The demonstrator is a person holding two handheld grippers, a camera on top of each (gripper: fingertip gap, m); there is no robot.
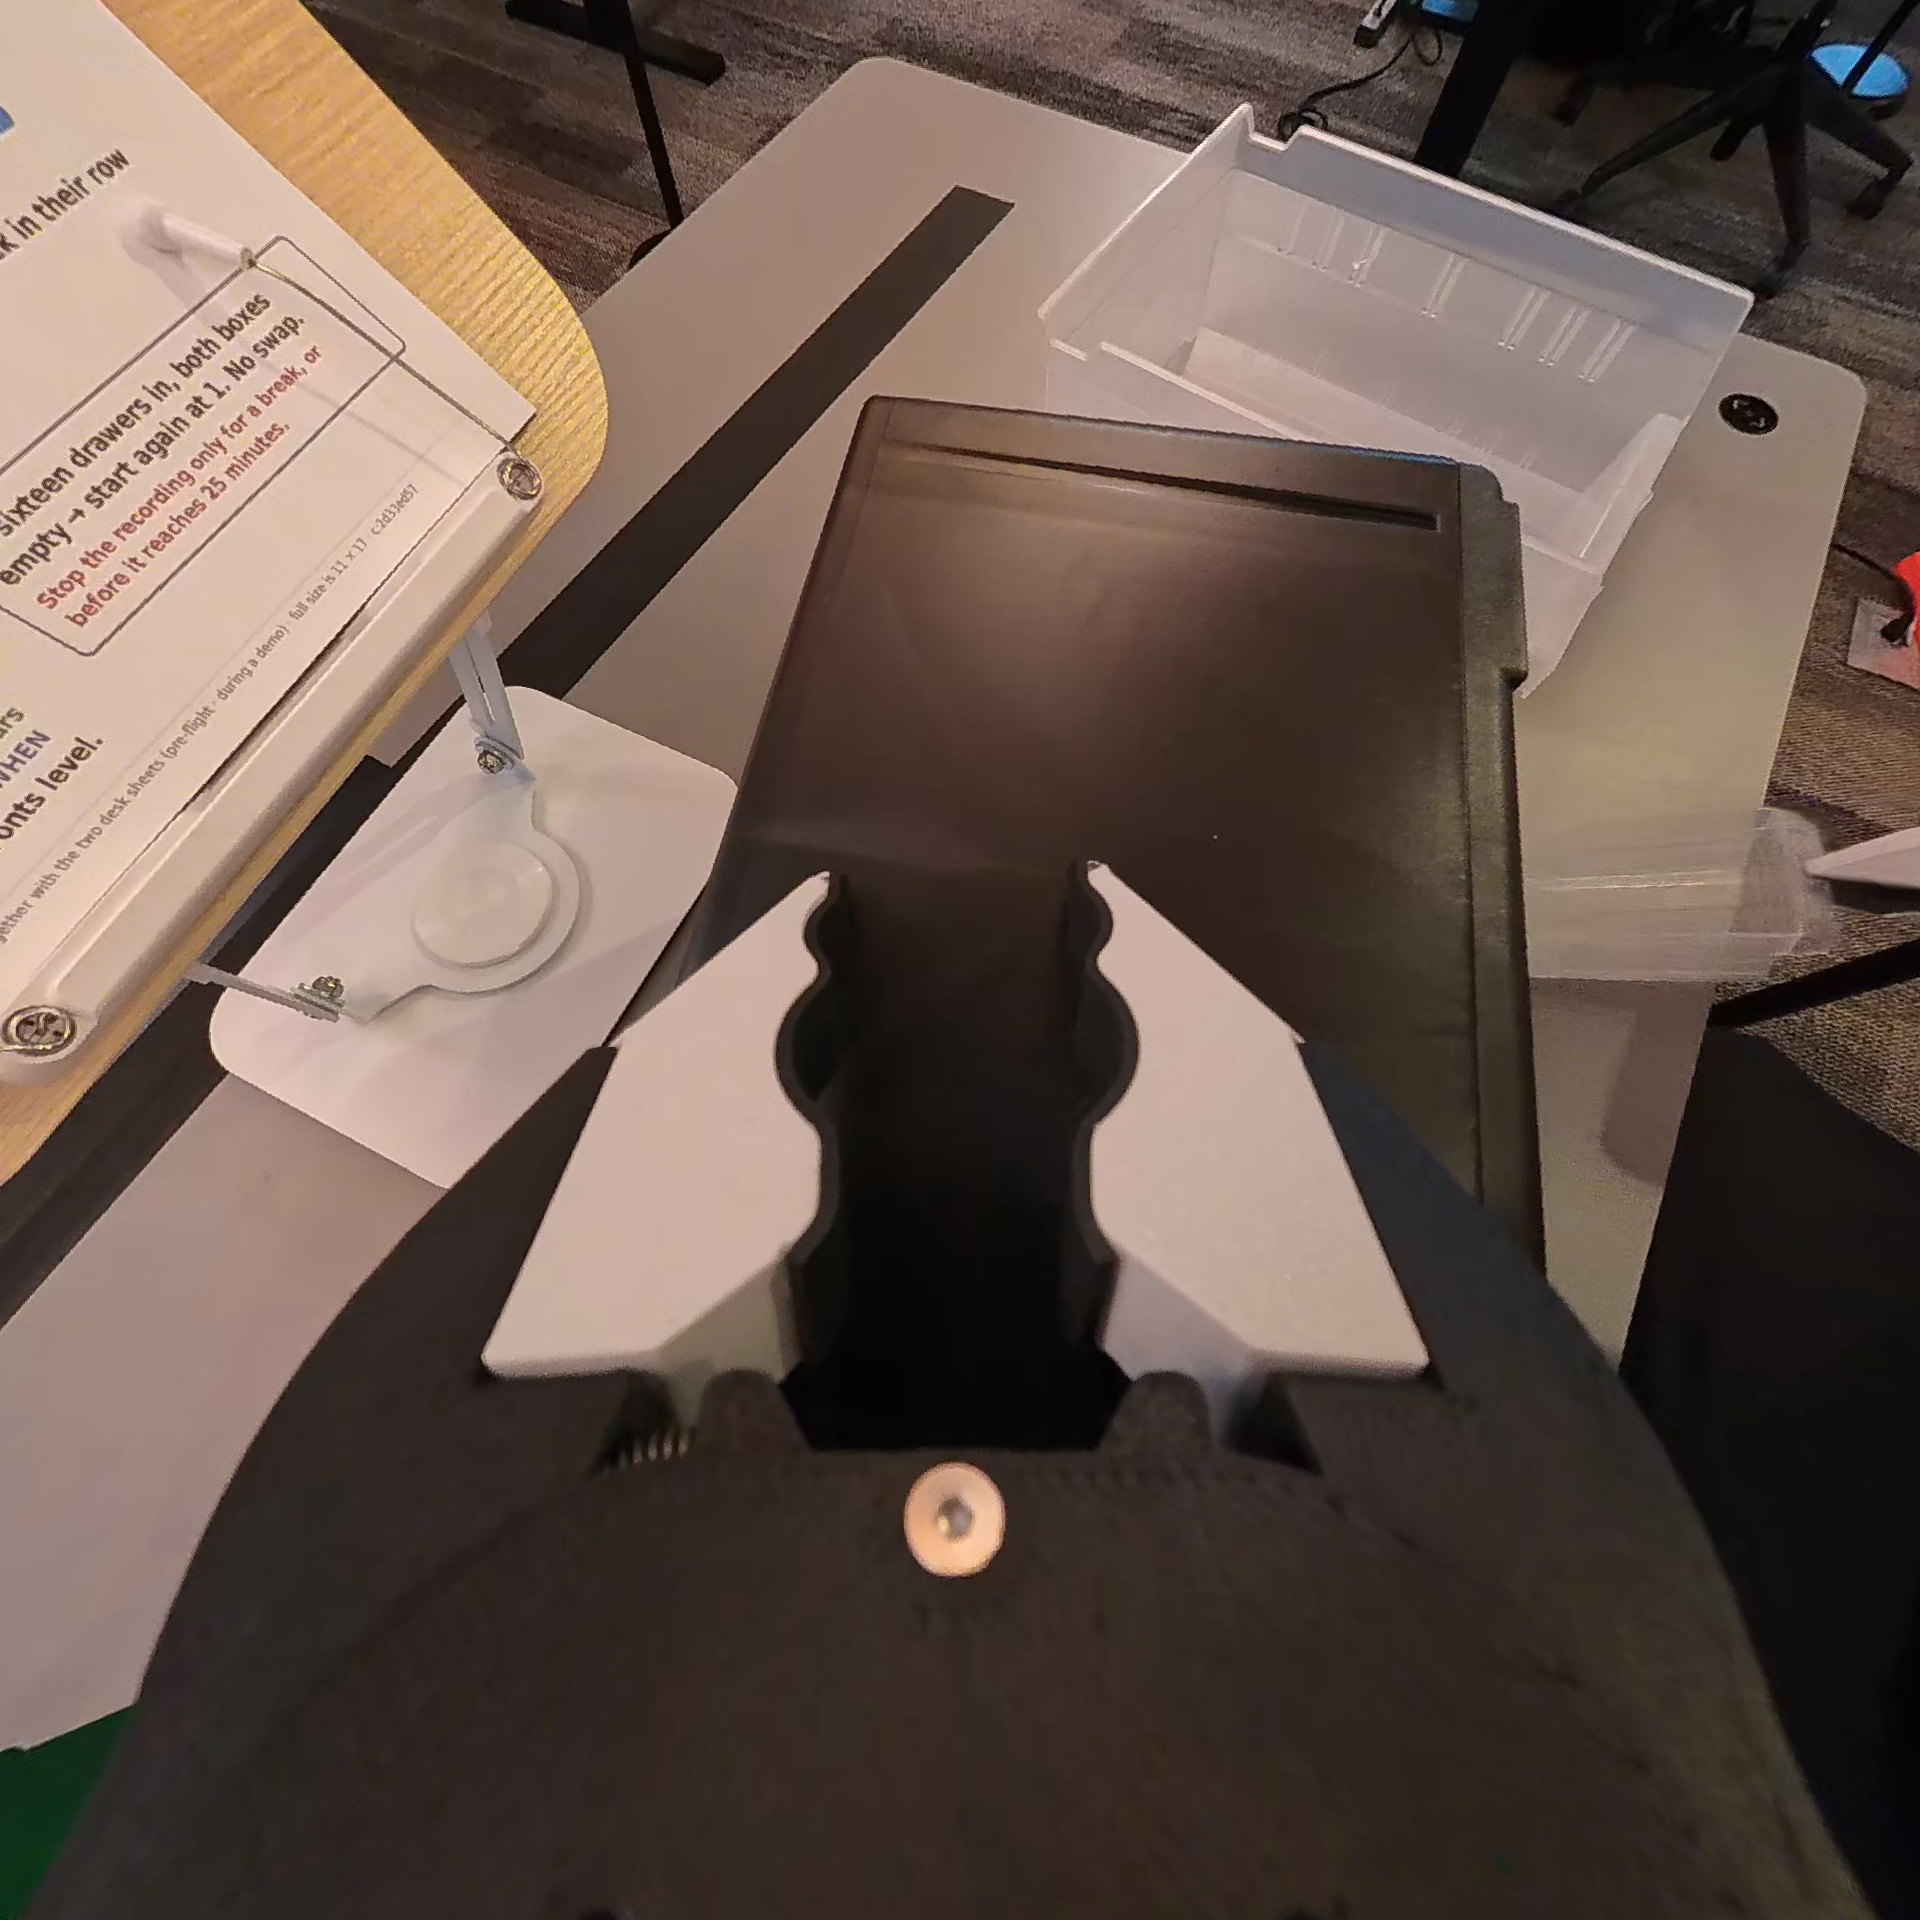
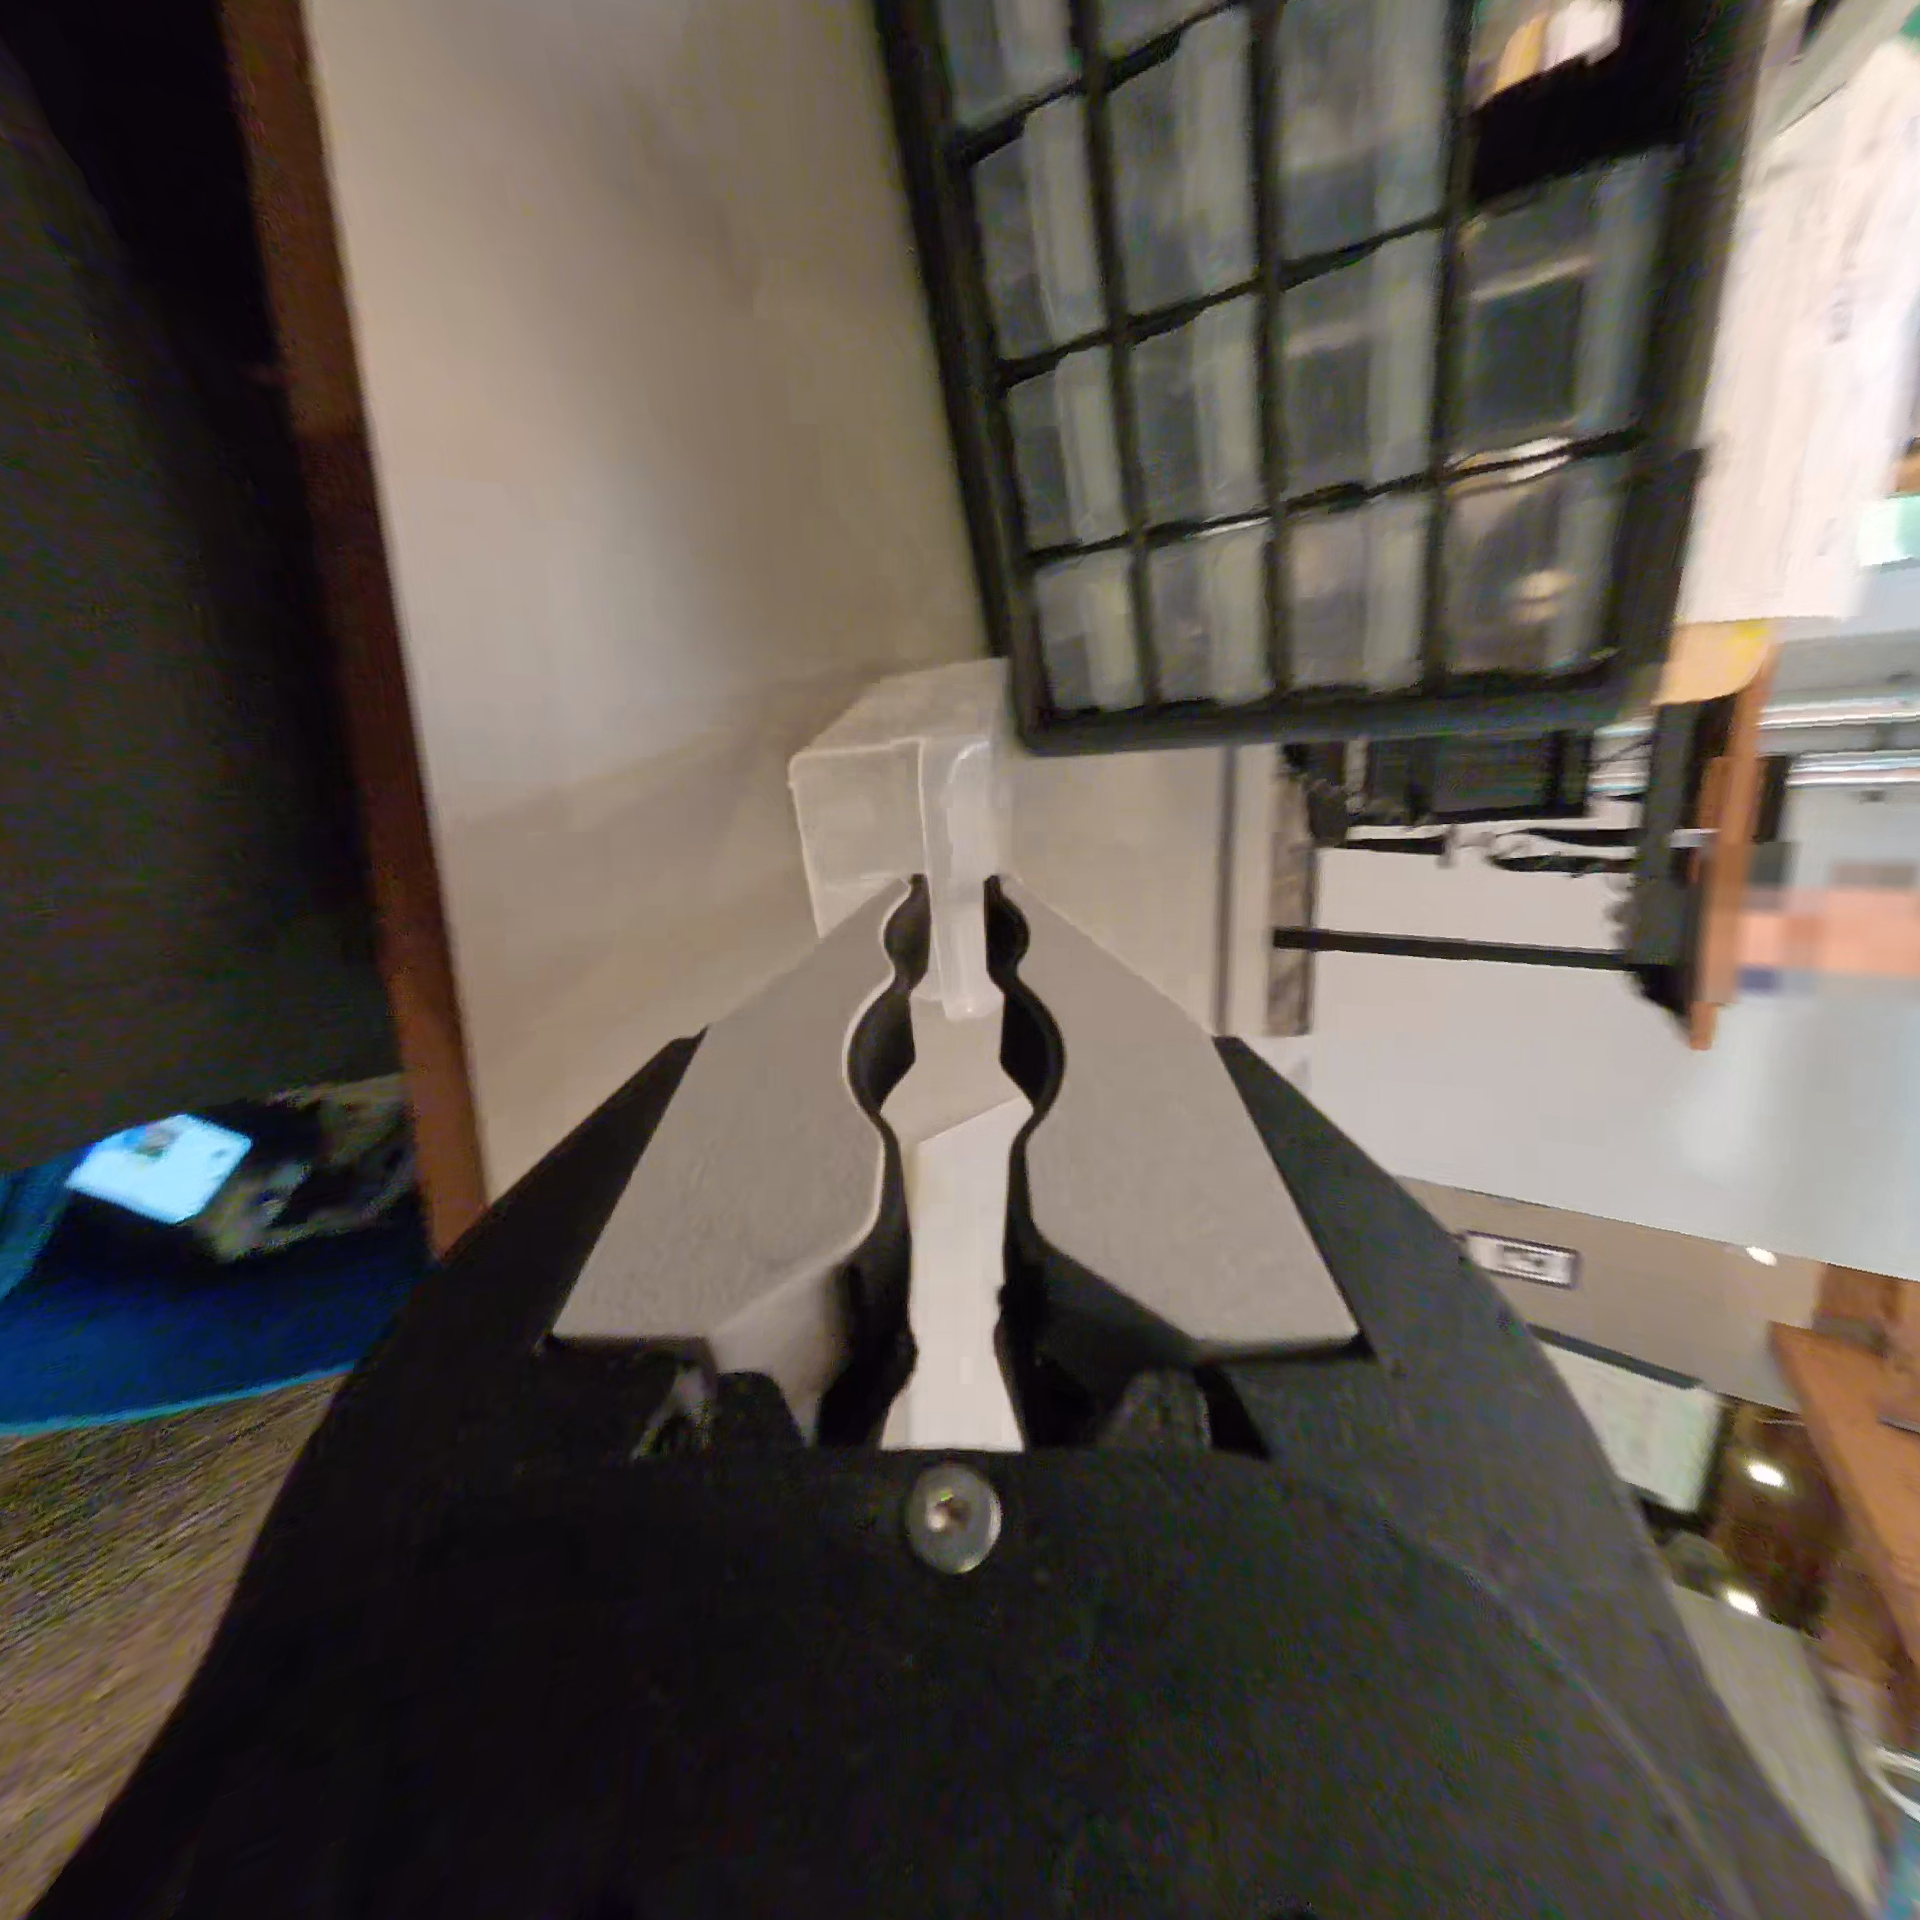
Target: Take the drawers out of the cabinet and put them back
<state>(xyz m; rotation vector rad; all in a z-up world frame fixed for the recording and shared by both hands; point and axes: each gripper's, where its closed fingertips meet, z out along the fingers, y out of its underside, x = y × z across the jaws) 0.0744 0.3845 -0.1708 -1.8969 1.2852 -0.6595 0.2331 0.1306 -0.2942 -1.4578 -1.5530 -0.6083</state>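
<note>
your right gripper point(image 2: 951, 883) pinches the light, slick clear drawer point(image 2: 883, 790) by its thin handle at frame centre; left gripper point(image 1: 961, 873) gapes open.

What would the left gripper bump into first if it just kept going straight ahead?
Most likely the black cabinet: the open left gripper points along its flat top. The clear drawer lies beyond. How high the gripper sits above the cabinet is unclear.

My grey worktop point(image 1: 1226, 166) has a black strip point(image 1: 727, 457) running across it. Mottled brown carpet point(image 1: 499, 125) lies beyond, with black chair legs point(image 1: 1766, 114) far right and a wooden board point(image 1: 436, 312) at left.
</note>
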